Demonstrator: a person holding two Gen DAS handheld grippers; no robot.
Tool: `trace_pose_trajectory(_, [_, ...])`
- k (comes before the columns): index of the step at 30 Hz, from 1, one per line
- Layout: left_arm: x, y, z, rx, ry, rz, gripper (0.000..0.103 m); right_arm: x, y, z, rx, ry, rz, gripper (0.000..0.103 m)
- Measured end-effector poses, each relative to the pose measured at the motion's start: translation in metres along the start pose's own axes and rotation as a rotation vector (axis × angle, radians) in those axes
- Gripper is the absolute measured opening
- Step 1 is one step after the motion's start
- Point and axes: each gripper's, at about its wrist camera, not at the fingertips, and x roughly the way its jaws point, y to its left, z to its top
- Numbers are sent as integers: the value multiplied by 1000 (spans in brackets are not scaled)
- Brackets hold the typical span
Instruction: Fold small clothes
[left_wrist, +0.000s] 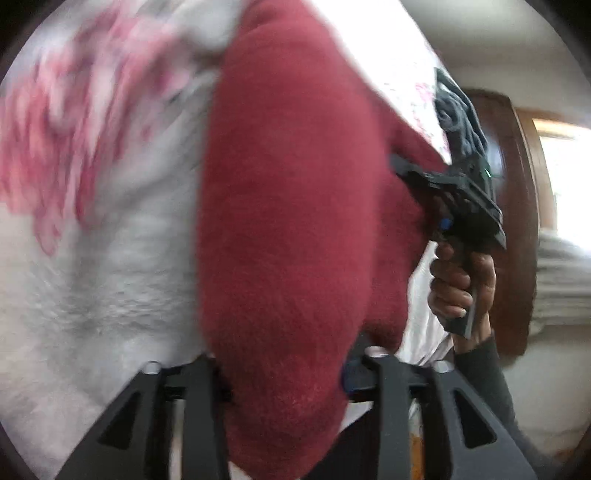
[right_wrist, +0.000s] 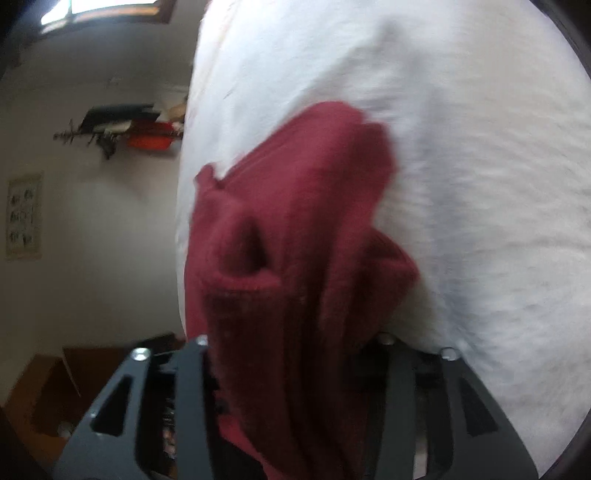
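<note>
Left wrist view: we note the left gripper (left_wrist: 284, 391) pinching the red knit garment (left_wrist: 295, 221), held above a white sheet (left_wrist: 92, 295) with pink print. We see the right gripper (left_wrist: 413, 177) clamped on the garment's far edge, handle in a hand (left_wrist: 461, 284). Right wrist view confirms that grip.

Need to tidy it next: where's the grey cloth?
In the left wrist view, the grey cloth lies upper right on the white floral sheet, just beyond the right gripper.
</note>
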Motion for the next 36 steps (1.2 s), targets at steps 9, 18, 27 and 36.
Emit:
trace_pose_trajectory(9, [-99, -52, -58, 259, -357, 97, 68, -84, 33, -57, -158, -230, -129, 55])
trace_pose_trajectory(18, [-2, -50, -48, 260, -143, 92, 55, -29, 30, -42, -211, -236, -341, 12])
trace_pose_trajectory(27, [-76, -102, 14, 364, -291, 24, 58, -72, 63, -63, -328, -297, -275, 22])
trace_pose_trajectory(36, [-22, -98, 86, 339, -212, 185, 55, -40, 50, -46, -323, -181, -373, 7])
